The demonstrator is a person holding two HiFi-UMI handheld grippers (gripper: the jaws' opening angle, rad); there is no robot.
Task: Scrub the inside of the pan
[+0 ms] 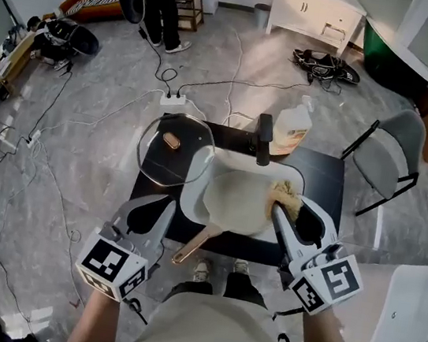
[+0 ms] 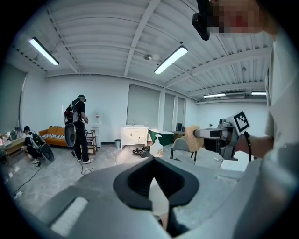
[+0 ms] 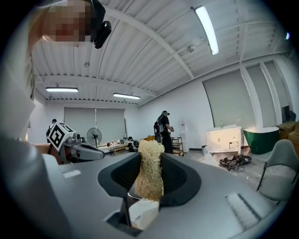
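On the dark table (image 1: 325,183), the round cream pan (image 1: 237,202) sits in a white tray (image 1: 278,168). Right gripper (image 1: 280,209) is clamped on a straw-coloured fibrous scrubber (image 1: 288,195) at the pan's right edge. Left gripper (image 1: 166,205) is fully closed and empty, near the handle.

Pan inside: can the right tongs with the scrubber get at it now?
Probably yes. The right tongs hold the scrubber at the pan's right rim; the glass lid lies off to the left, leaving the inside uncovered.
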